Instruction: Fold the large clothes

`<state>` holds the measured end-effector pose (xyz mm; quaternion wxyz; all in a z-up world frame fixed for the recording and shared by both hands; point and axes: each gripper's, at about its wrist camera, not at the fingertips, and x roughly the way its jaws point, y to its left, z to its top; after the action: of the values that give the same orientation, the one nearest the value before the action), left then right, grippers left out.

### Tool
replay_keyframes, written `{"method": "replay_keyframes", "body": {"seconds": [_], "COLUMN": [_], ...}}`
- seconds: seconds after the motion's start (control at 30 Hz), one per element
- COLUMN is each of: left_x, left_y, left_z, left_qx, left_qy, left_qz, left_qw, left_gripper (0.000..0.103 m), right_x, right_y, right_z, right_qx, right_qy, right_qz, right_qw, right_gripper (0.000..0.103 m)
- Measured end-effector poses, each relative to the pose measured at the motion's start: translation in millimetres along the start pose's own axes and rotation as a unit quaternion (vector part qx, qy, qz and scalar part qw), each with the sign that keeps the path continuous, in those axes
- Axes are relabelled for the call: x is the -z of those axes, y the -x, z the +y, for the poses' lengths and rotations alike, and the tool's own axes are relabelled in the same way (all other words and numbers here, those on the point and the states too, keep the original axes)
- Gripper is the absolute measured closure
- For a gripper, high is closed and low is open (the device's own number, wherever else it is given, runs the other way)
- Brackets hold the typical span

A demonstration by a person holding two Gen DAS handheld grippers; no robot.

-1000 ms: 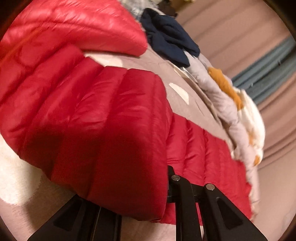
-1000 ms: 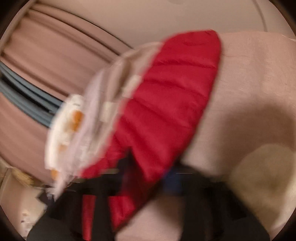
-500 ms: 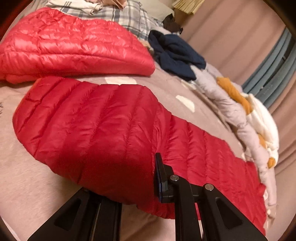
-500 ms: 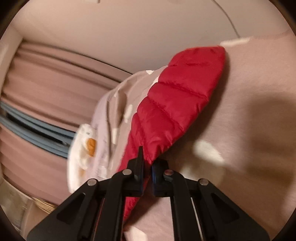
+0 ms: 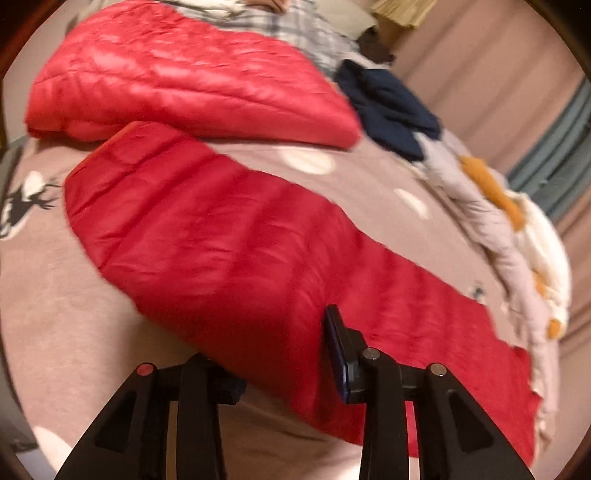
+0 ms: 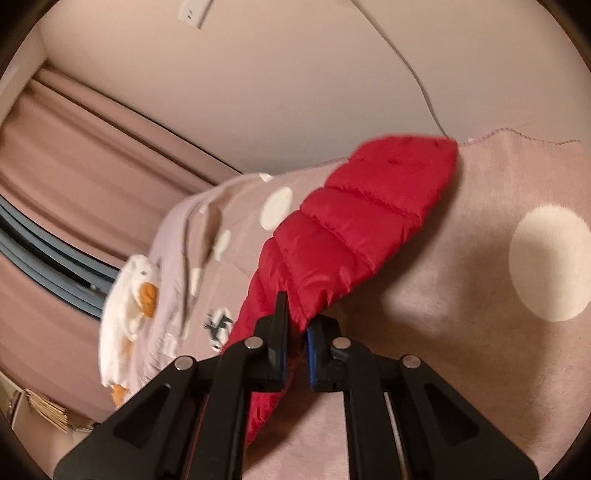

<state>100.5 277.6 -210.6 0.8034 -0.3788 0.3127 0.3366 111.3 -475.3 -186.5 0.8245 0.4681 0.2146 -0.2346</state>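
A red quilted down jacket lies stretched in a long strip across the pink blanket. Beyond it rests a second red quilted bulk; I cannot tell if it is the same garment. My left gripper straddles the strip's near edge. Its jaws are opening, the puffy fold still lies between them, and the left finger is partly hidden under the cloth. In the right wrist view the strip runs away toward the wall, and my right gripper is shut on its near hem.
A navy garment and a plaid cloth lie at the far end of the bed. A white and orange plush duck sits by the curtain-side edge. The wall carries a socket and a cable.
The left view has drawn back and risen, so more of the jacket and blanket show. The left jaws have spread wider. The right view steadied, with the strip laid out straighter.
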Motion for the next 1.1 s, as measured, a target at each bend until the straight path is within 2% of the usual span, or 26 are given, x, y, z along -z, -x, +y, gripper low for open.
{"method": "replay_keyframes", "body": {"seconds": [0.17, 0.23, 0.27, 0.3, 0.37, 0.47, 0.53, 0.6, 0.7, 0.77, 0.87, 0.93, 1.0, 1.1], "left_x": [-10.7, -15.0, -14.7, -16.3, -17.1, -15.1, -11.4, -8.8, -4.8, 1.5, 2.9, 12.7, 16.6, 12.0], "left_y": [2.3, -1.5, -1.1, -1.5, -1.2, -3.9, -3.7, -1.6, 6.4, 16.1, 21.8, 31.0, 35.9, 41.8], "left_z": [17.0, 29.8, 33.1, 38.9, 41.0, 32.8, 21.1, 15.0, 10.9, 10.8, 6.7, 10.7, 17.7, 6.6], "left_qx": [-0.001, 0.001, 0.008, 0.012, 0.003, -0.033, -0.067, -0.084, -0.089, -0.083, -0.083, -0.069, -0.057, -0.055], "left_qy": [0.032, 0.056, 0.065, 0.08, 0.08, 0.044, 0.013, -0.004, -0.022, -0.026, -0.049, -0.048, -0.031, -0.058], "left_qz": [-0.016, -0.008, -0.005, -0.008, -0.018, -0.035, -0.05, -0.063, -0.084, -0.118, -0.124, -0.155, -0.158, -0.17], "left_qw": [0.9994, 0.9984, 0.9978, 0.9967, 0.9966, 0.9979, 0.9964, 0.9944, 0.9923, 0.9892, 0.9877, 0.9843, 0.9853, 0.9822], "left_gripper": [0.066, 0.066, 0.066, 0.066, 0.066, 0.066, 0.066, 0.071, 0.076, 0.076, 0.08, 0.08, 0.08, 0.08], "right_x": [-3.1, -4.9, -5.3, -5.4, -5.1, -4.8, -4.6, -4.5, -3.2, -2.3, 1.8, 12.7, 31.4, 64.4], "right_y": [-14.3, -9.5, -9.1, -10.0, -14.6, -19.2, -17.8, -15.9, -9.3, -0.6, 14.2, 31.4, 50.0, 61.2], "right_z": [-7.7, -17.5, -20.8, -24.8, -29.9, -34.2, -34.6, -33.3, -25.3, -13.3, 11.7, 40.9, 75.2, 114.0], "right_qx": [0.009, 0.015, 0.019, 0.025, 0.027, 0.05, 0.049, 0.044, 0.035, 0.019, -0.005, -0.032, -0.052, -0.1], "right_qy": [-0.014, -0.026, -0.032, -0.036, -0.032, -0.012, -0.015, -0.016, -0.007, 0.009, 0.045, 0.088, 0.139, 0.164], "right_qz": [0.013, 0.007, 0.0, -0.008, -0.01, -0.008, -0.013, -0.02, -0.035, -0.042, -0.054, -0.064, -0.08, -0.054], "right_qw": [1.0, 1.0, 0.999, 0.999, 0.999, 0.999, 0.999, 0.999, 0.999, 0.999, 0.998, 0.994, 0.986, 0.98], "right_gripper": [0.085, 0.073, 0.06, 0.053, 0.056, 0.077, 0.082, 0.089, 0.093, 0.093, 0.094, 0.094, 0.094, 0.094]}}
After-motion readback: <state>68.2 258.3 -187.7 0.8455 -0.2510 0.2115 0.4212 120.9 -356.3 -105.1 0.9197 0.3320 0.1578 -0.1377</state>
